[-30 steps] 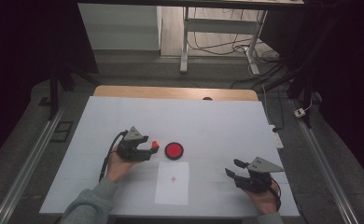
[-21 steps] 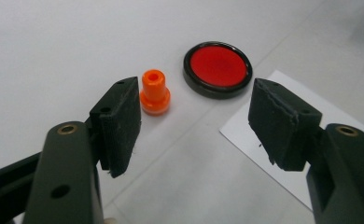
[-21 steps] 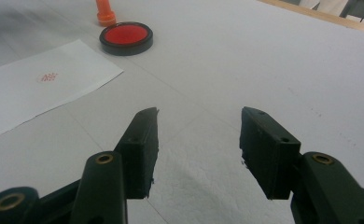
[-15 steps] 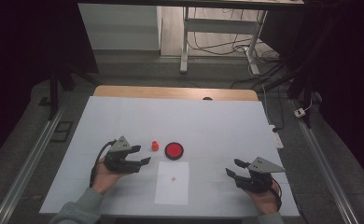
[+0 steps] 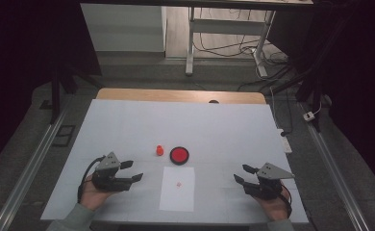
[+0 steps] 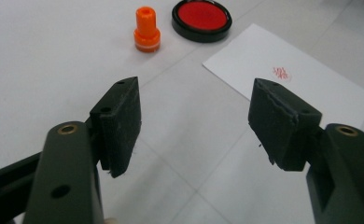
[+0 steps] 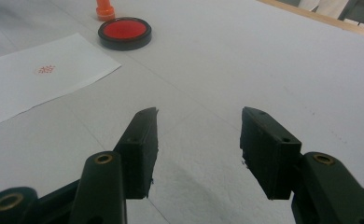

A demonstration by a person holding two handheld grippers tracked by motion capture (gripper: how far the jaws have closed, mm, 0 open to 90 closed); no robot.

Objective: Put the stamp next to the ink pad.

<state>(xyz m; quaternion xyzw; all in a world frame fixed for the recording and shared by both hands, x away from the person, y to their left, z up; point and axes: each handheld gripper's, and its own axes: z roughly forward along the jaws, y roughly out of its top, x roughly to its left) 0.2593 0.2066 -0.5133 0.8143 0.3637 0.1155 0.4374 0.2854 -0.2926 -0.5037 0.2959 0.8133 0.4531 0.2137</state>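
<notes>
A: We see the left gripper [image 5: 131, 171] near the table's [image 5: 224, 120] left front, jaws spread with nothing between them.

B: And our small orange plastic stamp [image 6: 147, 30] stands upright on the white tabletop, well ahead of those jaws, just beside the round black ink pad with its red centre [image 6: 201, 16], apart from it.

A: The white paper sheet [image 5: 178, 188] lies in front of the pad, a red stamped mark [image 6: 281, 72] on it.

B: We find the right gripper [image 5: 241, 174] right of the sheet, jaws likewise parted and empty, above bare table.
</notes>
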